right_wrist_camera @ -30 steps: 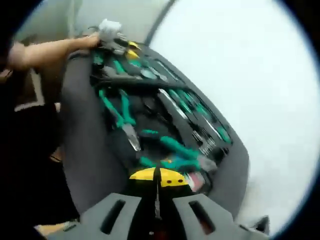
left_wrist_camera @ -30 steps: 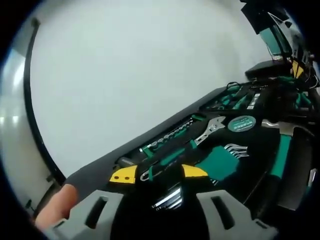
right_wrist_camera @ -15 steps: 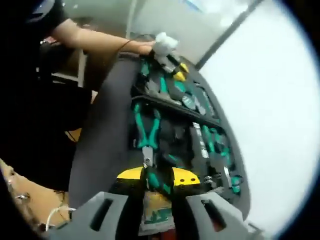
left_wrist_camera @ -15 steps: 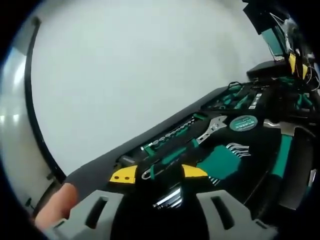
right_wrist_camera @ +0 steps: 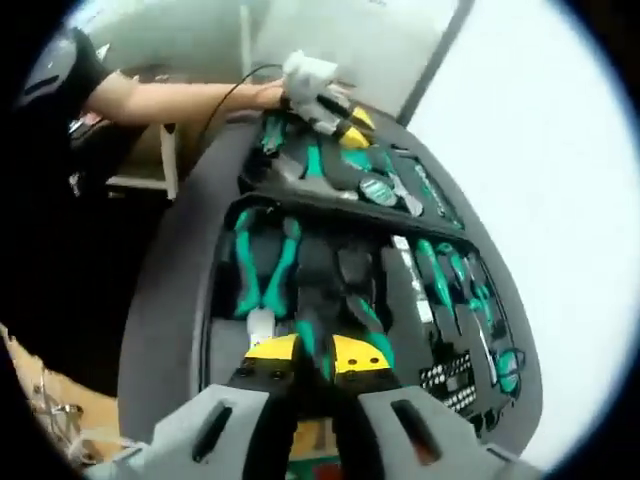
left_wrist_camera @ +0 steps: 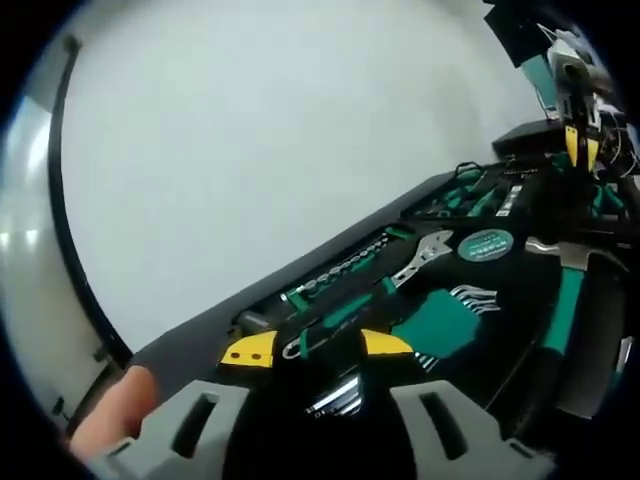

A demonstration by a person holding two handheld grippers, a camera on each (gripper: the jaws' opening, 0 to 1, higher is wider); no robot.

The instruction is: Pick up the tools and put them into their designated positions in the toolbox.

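- Left gripper [left_wrist_camera: 312,350], left gripper view: yellow-tipped fingers [left_wrist_camera: 247,351] spread apart, nothing between them; they hover low over one end of the open black toolbox with dark foam insert [left_wrist_camera: 200,335].
- Just ahead of the left gripper: a row of small chrome sockets [left_wrist_camera: 345,268] in its slot, a chrome adjustable wrench [left_wrist_camera: 420,257] lying beside it, a round green-labelled tape measure [left_wrist_camera: 484,246] farther along, and a fan of silver hex keys in a green holder [left_wrist_camera: 450,312].
- A chrome bit or socket piece [left_wrist_camera: 335,397] lies in the foam directly below the gap between the fingers.
- White desk [left_wrist_camera: 250,140] lies beyond the toolbox.
- Right gripper [right_wrist_camera: 313,358], right gripper view: yellow-tipped fingers [right_wrist_camera: 268,352] pinch the green-and-black handles of a plier-type tool [right_wrist_camera: 322,335]; the tool's head is hidden, and it hangs just over the foam near the toolbox's near edge.
- Green-handled pliers [right_wrist_camera: 262,265] sit seated in a foam pocket left of the held tool; green-handled screwdrivers [right_wrist_camera: 450,275] lie in slots to the right.
- At the far end of the toolbox, the left gripper appears, held by a person's hand [right_wrist_camera: 268,95].
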